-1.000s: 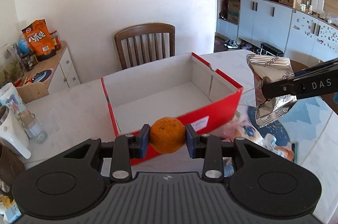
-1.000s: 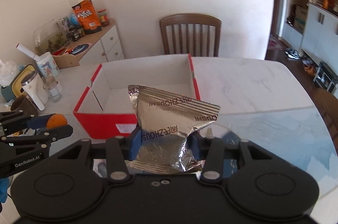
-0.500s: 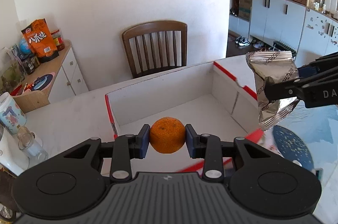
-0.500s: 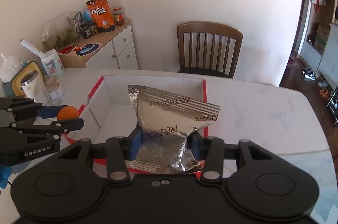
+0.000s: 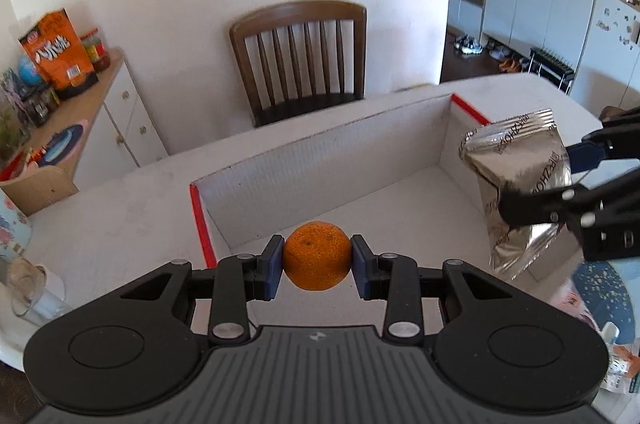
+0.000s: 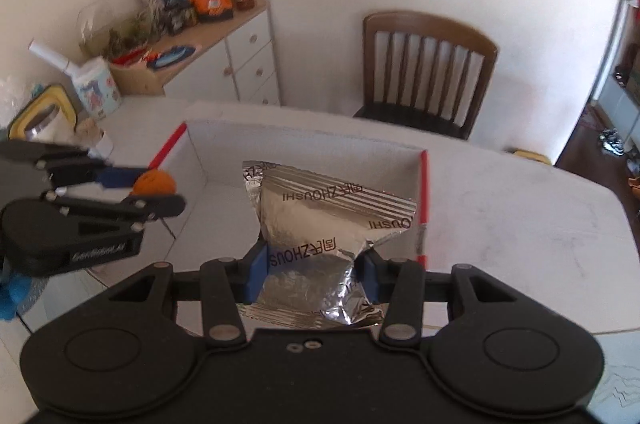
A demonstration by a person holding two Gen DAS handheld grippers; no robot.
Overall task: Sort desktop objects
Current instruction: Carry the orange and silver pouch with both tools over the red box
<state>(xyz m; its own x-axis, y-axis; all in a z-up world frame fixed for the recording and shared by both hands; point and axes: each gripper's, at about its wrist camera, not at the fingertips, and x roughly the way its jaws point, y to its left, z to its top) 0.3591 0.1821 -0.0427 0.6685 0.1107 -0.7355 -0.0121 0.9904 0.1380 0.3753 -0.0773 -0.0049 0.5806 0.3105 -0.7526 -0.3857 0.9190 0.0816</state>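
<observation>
Orange, round, dimpled skin w/ a small dark stem spot: the mandarin (image 5: 316, 255) sits pinched btwn the blue pads (image 5: 273, 266) of the left gripper (image 5: 317, 266), fingers closed partway onto its sides. It hangs over the near left corner of the red-edged cardboard box (image 5: 320, 160), above the white floor inside. From the right wrist view the same fruit (image 6: 154, 182) shows at far left, held just past the box's left wall.

Further right, the silver foil snack bag (image 6: 320, 224), crinkled, shiny, w/ ribbed seal strips and dark lettering printed upside down, is clamped at its lower part btwn the blue pads (image 6: 256, 274) of the right gripper (image 6: 314, 274); fingers narrowed on it, foil creased where they bite. Bag stands roughly upright above the box's near right side. In the left wrist view the bag (image 5: 516, 192) hangs tilted in front of the right wall.

Box rests on a white table (image 6: 520, 216); wooden chair (image 5: 298, 60) behind it.
</observation>
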